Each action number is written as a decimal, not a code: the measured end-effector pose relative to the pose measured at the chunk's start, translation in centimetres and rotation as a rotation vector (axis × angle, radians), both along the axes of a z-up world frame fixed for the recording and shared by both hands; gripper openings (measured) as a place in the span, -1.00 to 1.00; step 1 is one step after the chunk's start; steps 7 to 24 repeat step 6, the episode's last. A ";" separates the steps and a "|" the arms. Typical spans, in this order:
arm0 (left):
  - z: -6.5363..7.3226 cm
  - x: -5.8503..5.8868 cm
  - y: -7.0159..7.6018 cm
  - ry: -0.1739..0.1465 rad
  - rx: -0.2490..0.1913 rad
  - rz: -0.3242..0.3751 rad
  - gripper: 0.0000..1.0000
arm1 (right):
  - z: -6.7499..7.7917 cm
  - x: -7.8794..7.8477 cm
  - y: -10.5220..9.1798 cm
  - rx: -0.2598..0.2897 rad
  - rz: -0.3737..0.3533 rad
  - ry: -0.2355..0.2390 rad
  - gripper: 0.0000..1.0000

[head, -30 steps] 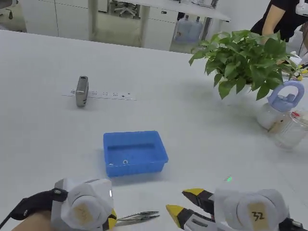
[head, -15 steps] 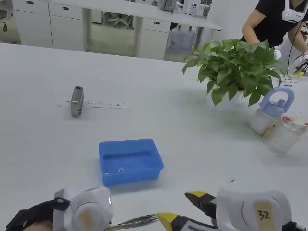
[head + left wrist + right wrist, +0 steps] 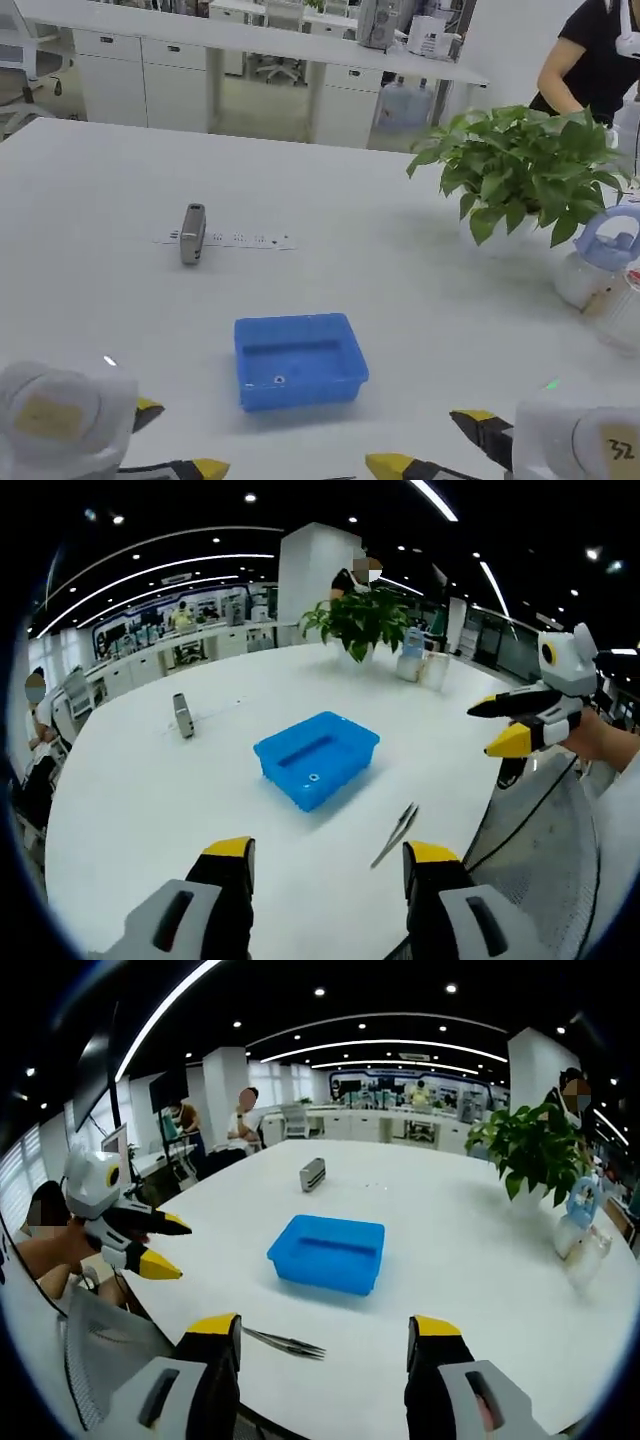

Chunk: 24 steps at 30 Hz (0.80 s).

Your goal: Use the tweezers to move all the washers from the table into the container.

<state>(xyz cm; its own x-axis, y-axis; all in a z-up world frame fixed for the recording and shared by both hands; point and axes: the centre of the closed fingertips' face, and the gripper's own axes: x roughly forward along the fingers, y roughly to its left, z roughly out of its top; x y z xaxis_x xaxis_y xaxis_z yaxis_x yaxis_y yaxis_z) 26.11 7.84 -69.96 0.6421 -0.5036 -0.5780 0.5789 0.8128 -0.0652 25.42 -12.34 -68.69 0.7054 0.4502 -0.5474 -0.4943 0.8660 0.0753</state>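
A blue container [image 3: 300, 360] stands on the white table, with one small washer [image 3: 279, 380] on its floor, also visible as the washer [image 3: 313, 776] in the left gripper view. The metal tweezers [image 3: 397, 833] lie flat on the table near its front edge, between the two grippers and touched by neither; in the right gripper view the tweezers [image 3: 285, 1341] point to the right. My left gripper [image 3: 325, 855] is open and holds nothing. My right gripper [image 3: 325, 1330] is open too. In the head view the left gripper [image 3: 185, 440] and right gripper [image 3: 425, 440] sit at the bottom edge.
A potted plant [image 3: 520, 175] and clear bottles [image 3: 605, 265] stand at the right. A grey device [image 3: 192, 233] lies by a white strip [image 3: 240, 240] beyond the container. A person [image 3: 600, 60] stands at the back right.
The head camera has tilted up. The left gripper has drawn left, away from the tweezers at its jaws, and now stands open. The tweezers have dropped out of the head view's bottom.
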 end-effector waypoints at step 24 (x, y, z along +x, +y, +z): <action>2.0 0.2 1.7 -0.072 0.043 0.111 0.79 | 0.3 0.2 -0.9 0.006 -0.030 -0.008 0.55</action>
